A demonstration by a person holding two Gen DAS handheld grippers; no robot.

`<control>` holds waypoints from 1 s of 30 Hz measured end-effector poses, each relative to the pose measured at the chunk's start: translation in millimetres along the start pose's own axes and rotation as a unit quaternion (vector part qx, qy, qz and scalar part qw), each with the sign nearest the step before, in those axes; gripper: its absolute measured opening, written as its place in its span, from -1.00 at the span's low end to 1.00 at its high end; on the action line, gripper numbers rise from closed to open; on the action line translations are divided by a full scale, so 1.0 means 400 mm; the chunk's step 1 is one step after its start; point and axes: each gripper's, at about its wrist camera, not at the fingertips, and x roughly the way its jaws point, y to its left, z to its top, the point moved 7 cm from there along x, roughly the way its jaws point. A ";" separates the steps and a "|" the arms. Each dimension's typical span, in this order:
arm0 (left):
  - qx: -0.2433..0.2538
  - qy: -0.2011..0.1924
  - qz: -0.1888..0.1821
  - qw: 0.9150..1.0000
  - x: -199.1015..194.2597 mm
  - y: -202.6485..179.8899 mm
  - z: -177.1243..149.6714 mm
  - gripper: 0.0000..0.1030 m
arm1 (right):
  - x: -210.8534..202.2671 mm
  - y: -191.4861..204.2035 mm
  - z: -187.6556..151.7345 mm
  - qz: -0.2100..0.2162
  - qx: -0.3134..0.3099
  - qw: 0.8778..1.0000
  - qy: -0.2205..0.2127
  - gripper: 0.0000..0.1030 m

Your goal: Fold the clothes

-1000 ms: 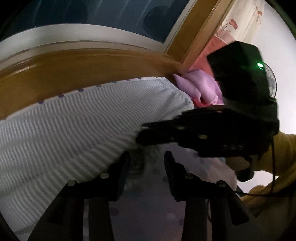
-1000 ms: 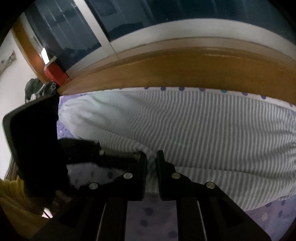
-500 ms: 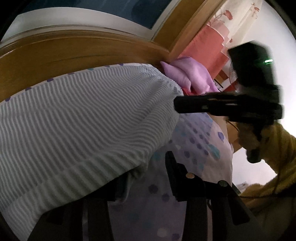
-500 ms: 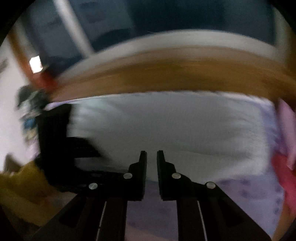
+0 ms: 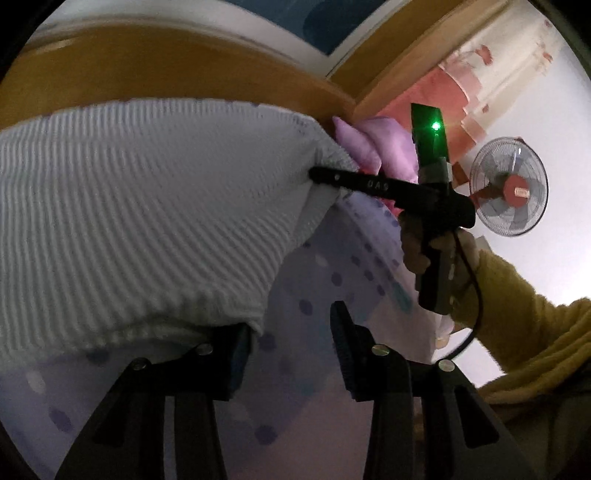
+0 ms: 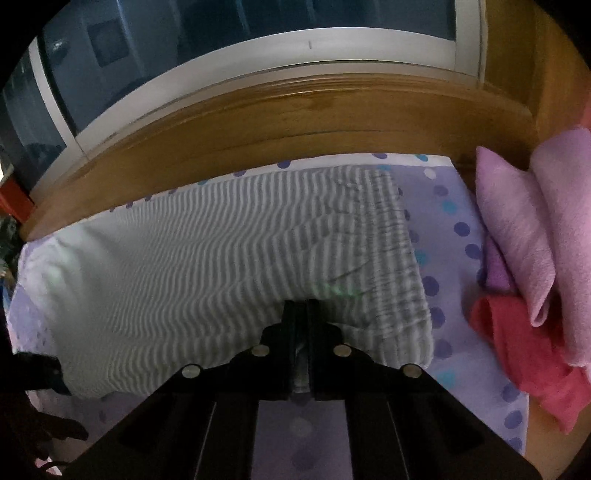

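The striped garment [image 6: 229, 273], white with fine grey ribs, lies spread across the middle of the right wrist view on a lilac bedsheet [image 6: 454, 258] dotted with purple and teal, its far edge near a curved wooden bed frame [image 6: 295, 122] that arcs across the upper half of the frame below a dark window [image 6: 229, 33]. In the left wrist view the same garment fills the left and centre, with the sheet showing at the lower right. At the right edge of the right wrist view a folded pink cloth [image 6: 517, 236] rests against a crumpled red one [image 6: 517, 350]. The right gripper [image 6: 303, 306] rises from the bottom centre with its jaws pressed together on the near hem of the garment, a bit of fabric pinched between them; the left wrist view shows it from the side, gripping the garment's right corner, held by a hand [image 5: 436, 251] in a mustard sleeve [image 5: 524, 314]. The left gripper [image 5: 291, 332] stands at the bottom of its view with jaws apart, the left finger at the garment's near corner. A standing fan [image 5: 509, 188] sits at the right.
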 end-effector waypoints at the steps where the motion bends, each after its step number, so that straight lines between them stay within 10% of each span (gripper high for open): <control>1: -0.005 -0.001 0.003 1.000 -0.003 0.002 -0.008 -0.22 | 0.001 -0.003 0.000 0.002 -0.003 1.000 -0.002 -0.96; 18: -0.056 -0.003 0.064 0.996 -0.121 -0.022 -0.030 -0.22 | -0.129 -0.048 -0.017 0.034 0.011 0.999 -0.030 -0.84; 23: -0.019 -0.026 0.107 0.994 -0.111 -0.008 0.059 -0.22 | -0.147 -0.133 -0.028 0.023 0.075 0.996 -0.038 -0.07; 27: -0.006 0.007 0.131 0.991 -0.043 0.023 0.075 -0.22 | -0.107 -0.140 -0.032 0.044 0.091 0.995 -0.026 -0.06; 30: -0.006 0.038 0.140 0.989 -0.010 0.035 0.045 -0.22 | -0.077 -0.121 -0.032 0.024 0.050 0.998 -0.021 -0.57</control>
